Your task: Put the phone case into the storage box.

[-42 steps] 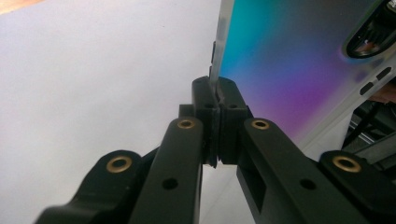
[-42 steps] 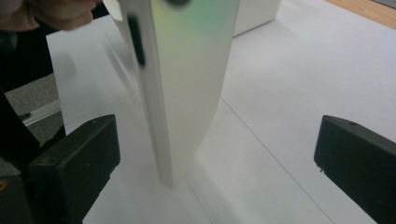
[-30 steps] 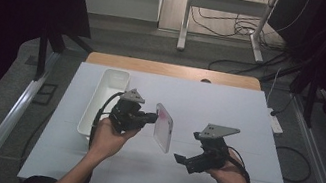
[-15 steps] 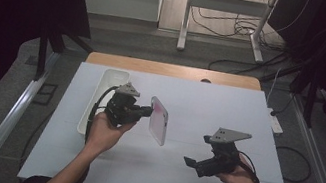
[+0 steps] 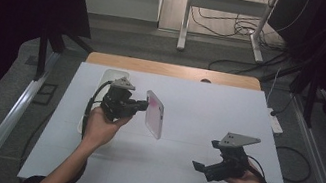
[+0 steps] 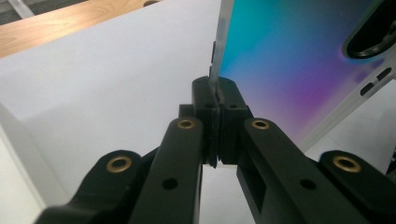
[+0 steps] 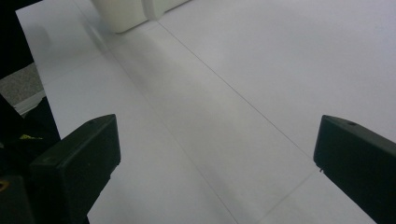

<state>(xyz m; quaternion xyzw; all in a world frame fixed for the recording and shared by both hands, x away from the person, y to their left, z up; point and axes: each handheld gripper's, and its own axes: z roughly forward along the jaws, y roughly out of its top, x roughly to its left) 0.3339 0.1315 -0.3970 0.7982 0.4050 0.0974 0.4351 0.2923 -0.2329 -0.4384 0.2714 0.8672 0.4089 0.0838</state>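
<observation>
Left gripper (image 5: pixel 141 104) pinches the near edge of a phone (image 5: pixel 154 114), jaws clamped tight on that thin rim; in the left gripper view the two black jaws meet on the edge at (image 6: pixel 215 91) and the phone's back (image 6: pixel 289 60) glows teal to purple, with a camera cut-out at the upper right corner. Phone held up off the white table sheet (image 5: pixel 186 177), tilted, its pinkish face toward the high camera. Taking the phone as landmark: white tray (image 5: pixel 105 75) lies to its left, behind the left hand (image 5: pixel 101 129), hard against the sheet's left edge. A strip of bare wooden table (image 5: pixel 175 70) shows beyond the phone, past the sheet's far edge. To its right, wide bare sheet, open room out to the right edge.

Right gripper (image 5: pixel 198 168) sits right of and nearer than the phone, well apart from it, low over the sheet, jaws spread wide with nothing between them; the right gripper view shows plain sheet (image 7: pixel 224 116) in the gap and the tray's corner (image 7: pixel 123 14) far off.

Against the earlier frames: phone and left gripper have shifted slightly away and left, grip unchanged. Right gripper has drawn back toward the near right corner, widening the gap to the phone.

No brand, label or writing legible anywhere.
</observation>
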